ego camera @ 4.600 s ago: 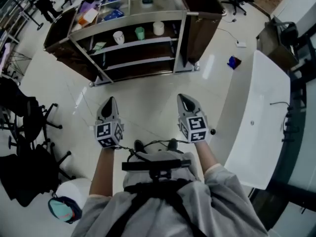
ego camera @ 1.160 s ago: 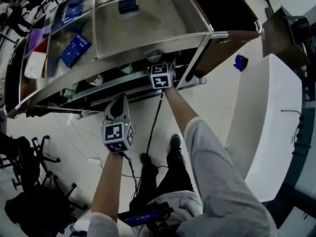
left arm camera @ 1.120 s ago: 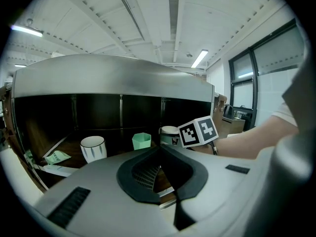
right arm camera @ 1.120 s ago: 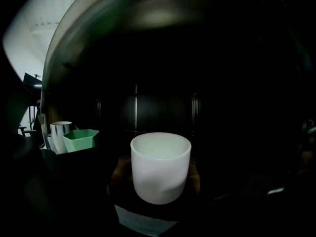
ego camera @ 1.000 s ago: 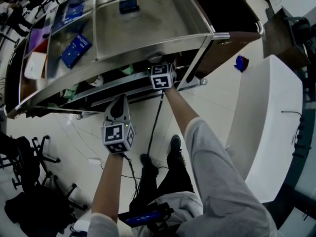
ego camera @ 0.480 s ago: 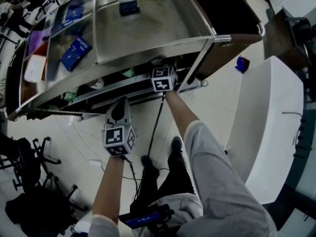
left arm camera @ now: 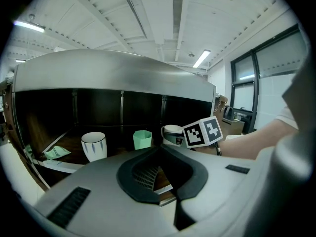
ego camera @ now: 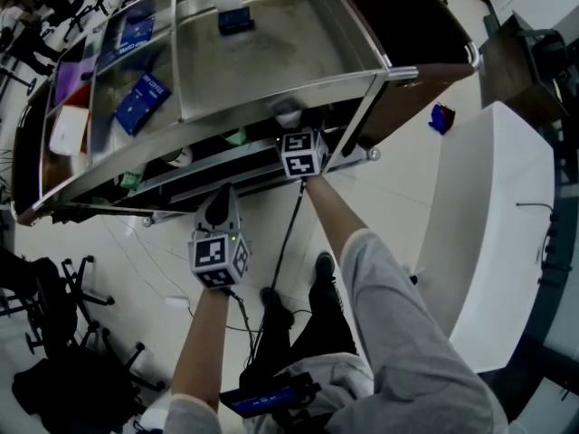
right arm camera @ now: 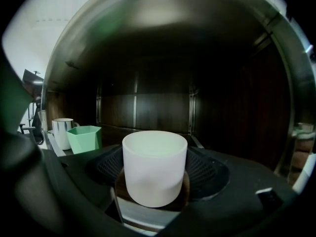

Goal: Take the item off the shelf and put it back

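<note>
Office or lab: swivel chairs [ego camera: 54, 297], white desk [ego camera: 488, 206], ceiling strip lights [left arm camera: 203, 59].

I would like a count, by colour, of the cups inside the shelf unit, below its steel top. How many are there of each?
White cups: 2 (plain white cup; white cup with dark stripes)
Green cups: 1 (green faceted cup)
Total: 3
</note>
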Motion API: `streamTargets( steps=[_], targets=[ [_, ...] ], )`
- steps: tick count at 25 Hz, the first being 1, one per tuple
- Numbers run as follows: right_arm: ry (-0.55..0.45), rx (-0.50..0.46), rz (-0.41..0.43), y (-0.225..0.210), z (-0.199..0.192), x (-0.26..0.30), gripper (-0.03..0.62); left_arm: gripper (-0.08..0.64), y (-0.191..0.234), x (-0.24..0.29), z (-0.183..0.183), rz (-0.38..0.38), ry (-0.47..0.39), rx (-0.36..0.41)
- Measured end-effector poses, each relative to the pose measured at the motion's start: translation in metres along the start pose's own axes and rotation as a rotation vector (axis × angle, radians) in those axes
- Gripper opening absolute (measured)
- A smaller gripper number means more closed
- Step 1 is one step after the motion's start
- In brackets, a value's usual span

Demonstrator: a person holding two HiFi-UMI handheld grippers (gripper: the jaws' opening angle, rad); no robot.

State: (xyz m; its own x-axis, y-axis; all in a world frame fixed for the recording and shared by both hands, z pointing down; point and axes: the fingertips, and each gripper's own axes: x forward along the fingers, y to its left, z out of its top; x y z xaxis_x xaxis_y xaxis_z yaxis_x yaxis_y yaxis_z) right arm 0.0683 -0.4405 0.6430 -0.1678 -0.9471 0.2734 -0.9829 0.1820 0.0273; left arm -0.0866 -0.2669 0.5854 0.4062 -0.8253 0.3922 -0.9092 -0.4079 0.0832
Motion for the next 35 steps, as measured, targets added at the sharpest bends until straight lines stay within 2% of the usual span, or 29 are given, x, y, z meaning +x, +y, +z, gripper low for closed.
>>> streamTargets(
  steps=[11,21,30,35],
  targets=[
    [0.042,0.000,-0.008,0.010,0.010,-0.072,0.400,0.005,0.000,-0.040,0.002,-0.009,0.015,-0.017],
    [0.077,0.003,0.032,0.034,0.030,-0.191,0.400,0.005,0.001,-0.106,0.021,-0.021,-0.008,0.012],
    [0.043,0.003,0.069,0.056,0.057,-0.283,0.402,0.005,0.024,-0.166,0.032,-0.010,-0.048,0.017],
    [0.014,-0.027,0.110,0.068,0.071,-0.323,0.400,0.005,0.038,-0.191,0.029,0.001,-0.061,0.010]
  ],
)
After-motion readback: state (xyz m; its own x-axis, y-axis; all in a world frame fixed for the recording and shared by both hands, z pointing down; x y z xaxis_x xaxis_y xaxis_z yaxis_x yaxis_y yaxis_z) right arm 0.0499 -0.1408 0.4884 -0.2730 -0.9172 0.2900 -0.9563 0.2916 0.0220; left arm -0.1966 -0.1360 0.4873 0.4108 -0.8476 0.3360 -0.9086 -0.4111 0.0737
